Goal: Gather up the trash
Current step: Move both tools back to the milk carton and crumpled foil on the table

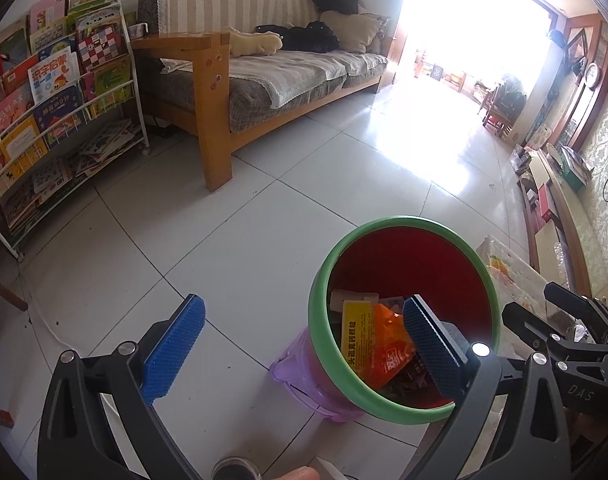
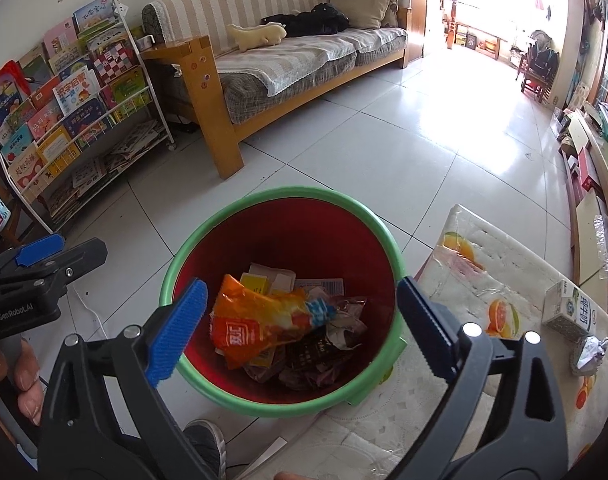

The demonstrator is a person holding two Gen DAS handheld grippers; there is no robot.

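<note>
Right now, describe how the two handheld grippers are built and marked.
Both are black plastic clamps with curved, cut-out arms and silver rivets at the joints. The left gripper has bright blue, finely ridged pads on its fingers; the right gripper has the same. Seen from the right camera, the left one's body reads "GenRobot.AI"; from the left camera, the right one's reads "DAS". No cables show.
</note>
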